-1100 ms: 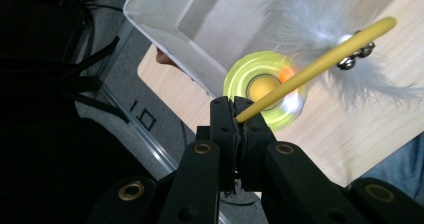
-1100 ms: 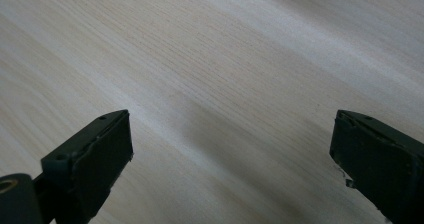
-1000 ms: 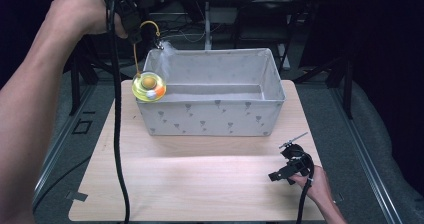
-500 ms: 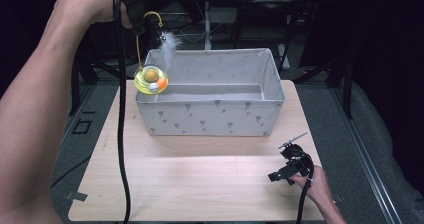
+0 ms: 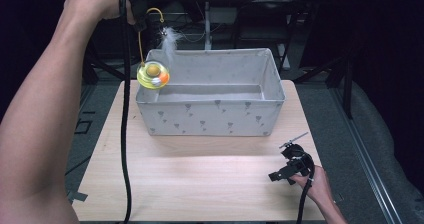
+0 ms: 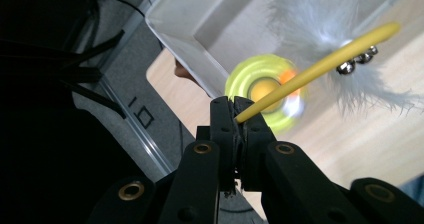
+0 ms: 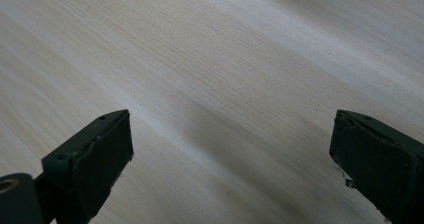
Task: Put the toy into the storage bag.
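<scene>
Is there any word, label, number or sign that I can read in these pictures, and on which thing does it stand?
No readable text.
Grey fabric box: small repeated dark motifs, a pattern, not letters.
Floor left of the table: square tape outlines, marks without words.
Yellow cat toy: no label visible.

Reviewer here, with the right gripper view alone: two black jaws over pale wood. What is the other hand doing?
Observer: The left gripper is shut on the yellow wand of a cat toy.
Reviewer: What hangs from it?
Observer: A yellow-green disc with small balls, plus a white feather and bells.
Reviewer: Where is the disc?
Observer: At the left rear corner of a grey fabric bin, in the air.
</scene>
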`<state>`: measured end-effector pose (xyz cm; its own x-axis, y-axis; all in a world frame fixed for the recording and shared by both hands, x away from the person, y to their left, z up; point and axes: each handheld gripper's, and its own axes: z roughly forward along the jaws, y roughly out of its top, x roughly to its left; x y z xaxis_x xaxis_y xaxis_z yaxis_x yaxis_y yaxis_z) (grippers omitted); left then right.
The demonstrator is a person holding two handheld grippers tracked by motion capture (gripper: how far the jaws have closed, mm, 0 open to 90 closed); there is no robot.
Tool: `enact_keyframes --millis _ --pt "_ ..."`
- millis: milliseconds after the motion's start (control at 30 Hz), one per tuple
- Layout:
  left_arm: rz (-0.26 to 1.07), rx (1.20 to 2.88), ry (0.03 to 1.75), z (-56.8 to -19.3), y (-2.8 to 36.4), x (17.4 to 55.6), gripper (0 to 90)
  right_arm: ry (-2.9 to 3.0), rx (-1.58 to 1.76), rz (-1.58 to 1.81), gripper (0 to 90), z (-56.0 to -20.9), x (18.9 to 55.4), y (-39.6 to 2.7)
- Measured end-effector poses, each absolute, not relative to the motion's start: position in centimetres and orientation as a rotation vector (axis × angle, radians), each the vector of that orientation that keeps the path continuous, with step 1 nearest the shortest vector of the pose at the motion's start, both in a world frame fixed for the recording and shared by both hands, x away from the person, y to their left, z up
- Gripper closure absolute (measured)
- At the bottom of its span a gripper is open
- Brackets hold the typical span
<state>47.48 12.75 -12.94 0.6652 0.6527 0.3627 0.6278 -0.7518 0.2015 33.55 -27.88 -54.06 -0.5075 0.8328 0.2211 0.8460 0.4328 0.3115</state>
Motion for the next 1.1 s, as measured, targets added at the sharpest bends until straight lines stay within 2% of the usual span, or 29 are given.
enact_keyframes --millis 400,1100 --pt "0.678 2.803 1.113 -13.8 12.5 49.1 87.9 -2.627 -1.532 -0.599 3.5 -54.0 33.6 -28.0" --pt "0.59 2.82 1.123 -17.3 12.1 51.7 87.9 -2.63 -1.531 -0.609 3.5 -54.0 33.5 -28.0"
